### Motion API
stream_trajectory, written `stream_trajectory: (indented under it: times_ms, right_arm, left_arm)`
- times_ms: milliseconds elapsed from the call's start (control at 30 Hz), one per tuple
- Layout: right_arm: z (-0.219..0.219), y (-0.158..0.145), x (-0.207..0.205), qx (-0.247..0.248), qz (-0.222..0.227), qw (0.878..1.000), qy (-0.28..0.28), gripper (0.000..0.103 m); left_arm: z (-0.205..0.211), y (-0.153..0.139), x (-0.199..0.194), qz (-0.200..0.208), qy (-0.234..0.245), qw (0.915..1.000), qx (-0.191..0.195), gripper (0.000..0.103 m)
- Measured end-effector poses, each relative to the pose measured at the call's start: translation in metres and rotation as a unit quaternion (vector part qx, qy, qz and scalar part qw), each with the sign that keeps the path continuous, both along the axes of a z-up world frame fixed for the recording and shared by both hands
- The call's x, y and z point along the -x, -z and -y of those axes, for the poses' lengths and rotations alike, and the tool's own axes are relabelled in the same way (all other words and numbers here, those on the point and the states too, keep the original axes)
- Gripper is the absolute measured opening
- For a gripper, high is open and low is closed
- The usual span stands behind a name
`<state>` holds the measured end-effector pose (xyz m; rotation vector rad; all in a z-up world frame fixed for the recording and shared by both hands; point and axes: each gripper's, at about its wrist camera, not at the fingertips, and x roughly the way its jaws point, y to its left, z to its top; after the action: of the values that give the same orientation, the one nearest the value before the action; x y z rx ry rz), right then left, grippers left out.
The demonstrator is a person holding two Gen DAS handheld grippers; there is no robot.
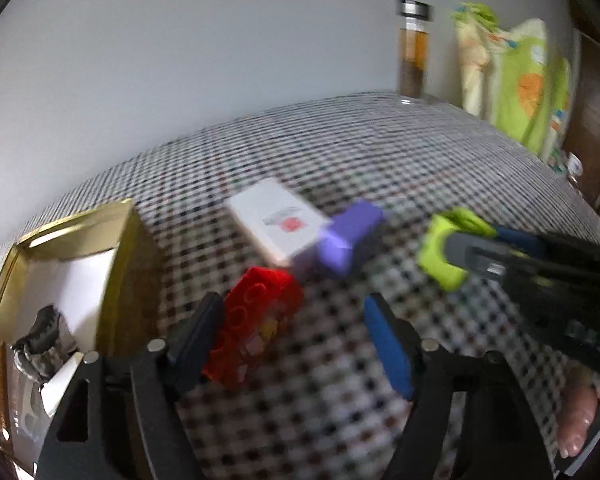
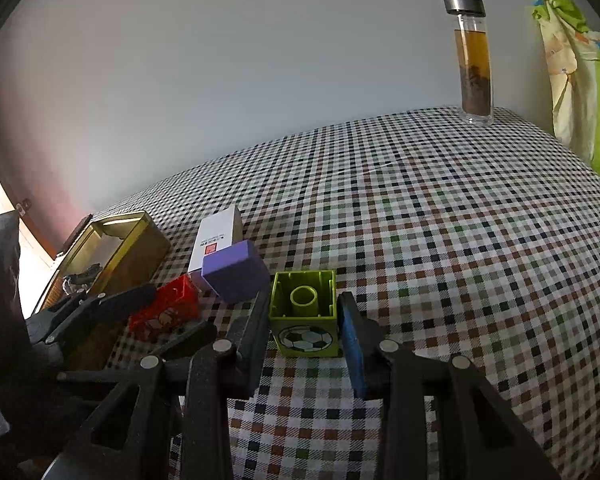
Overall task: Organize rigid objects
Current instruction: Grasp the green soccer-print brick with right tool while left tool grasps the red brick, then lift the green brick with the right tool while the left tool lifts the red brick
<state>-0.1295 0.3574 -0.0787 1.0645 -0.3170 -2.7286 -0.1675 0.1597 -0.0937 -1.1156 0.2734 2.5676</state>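
My left gripper (image 1: 296, 340) is open, and a red brick (image 1: 256, 324) lies against its left finger on the checked cloth. My right gripper (image 2: 304, 328) is shut on a green brick (image 2: 305, 312) with a football print, hollow side up. It also shows in the left wrist view (image 1: 444, 252). A white box (image 1: 280, 220) and a purple block (image 1: 348, 240) lie just beyond the red brick. In the right wrist view the red brick (image 2: 166, 312), purple block (image 2: 234, 272) and white box (image 2: 216, 240) sit left of the green brick.
A gold tin box (image 1: 116, 264) with a dark object inside stands open at the left, also seen in the right wrist view (image 2: 116, 252). A glass bottle (image 2: 472, 60) of brown liquid stands at the far edge. A green patterned cloth (image 1: 528, 88) hangs at the right.
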Motion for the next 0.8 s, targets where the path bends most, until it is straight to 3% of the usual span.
stream_trajectory:
  times_ms: [33,233,333,400,633,800]
  right_arm:
    - [0.0,0.0,0.0,0.001,0.0,1.0,0.0,0.036]
    - [0.002,0.001,0.002,-0.006,0.001,1.0,-0.003,0.036]
    - [0.002,0.001,0.004,-0.007,0.002,1.0,-0.005,0.037]
    - [0.004,0.0,0.004,-0.013,0.002,1.0,-0.006,0.037]
    - [0.007,0.003,0.006,-0.013,0.01,1.0,-0.019,0.038]
    - [0.006,0.003,0.006,-0.007,0.01,1.0,-0.021,0.038]
  left_arm:
    - [0.007,0.002,0.005,0.015,-0.002,0.9998,-0.015,0.07]
    - [0.006,0.002,0.004,0.019,0.004,0.9998,-0.009,0.07]
    - [0.005,0.005,0.004,0.038,0.014,0.999,-0.018,0.032]
    - [0.006,0.005,0.003,0.039,0.013,0.999,-0.019,0.022]
    - [0.016,0.005,0.001,0.04,-0.006,0.9985,-0.037,0.022]
    - [0.016,-0.002,-0.004,0.01,-0.017,0.9991,-0.038,0.022]
